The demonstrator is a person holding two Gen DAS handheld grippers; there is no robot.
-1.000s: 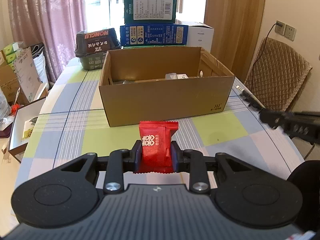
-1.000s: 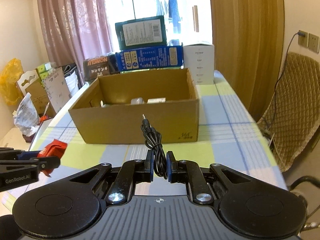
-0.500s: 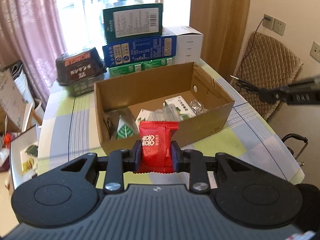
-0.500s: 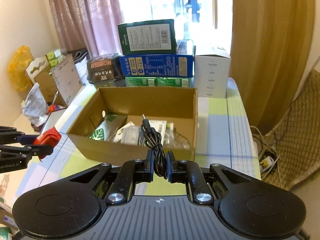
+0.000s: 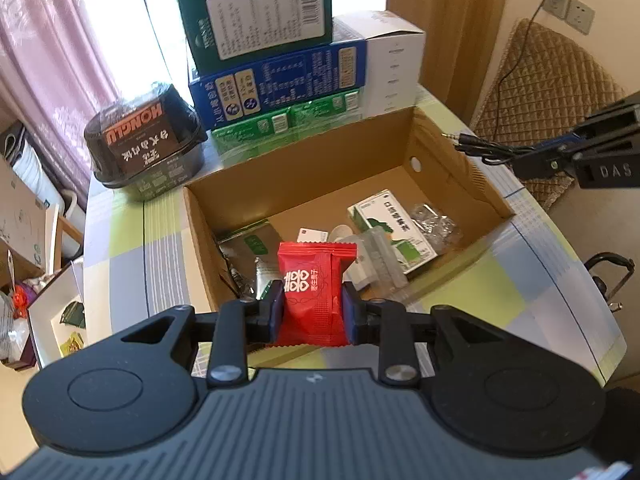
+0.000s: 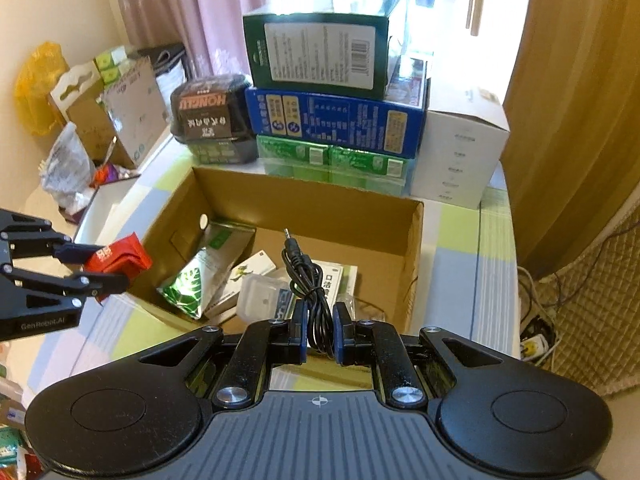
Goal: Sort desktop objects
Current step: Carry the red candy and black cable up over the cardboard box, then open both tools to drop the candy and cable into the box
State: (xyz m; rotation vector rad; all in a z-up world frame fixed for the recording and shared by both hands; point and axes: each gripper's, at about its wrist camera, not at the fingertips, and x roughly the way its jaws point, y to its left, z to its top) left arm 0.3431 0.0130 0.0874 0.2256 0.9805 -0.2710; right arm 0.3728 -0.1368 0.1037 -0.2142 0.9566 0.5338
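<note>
The left tool (image 5: 312,312) clamps one red candy packet (image 5: 314,292), light and crinkly, by its sides above the cardboard box's (image 5: 460,168) near left corner. The right tool (image 6: 320,334) pinches one limp, coiled black audio cable (image 6: 308,280) mid-bundle over the box.

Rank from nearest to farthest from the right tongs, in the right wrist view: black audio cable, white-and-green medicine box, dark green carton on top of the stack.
1. Black audio cable: clamped in the right tongs.
2. White-and-green medicine box: inside the cardboard box, just ahead.
3. Dark green carton: atop the stack beyond.
</note>
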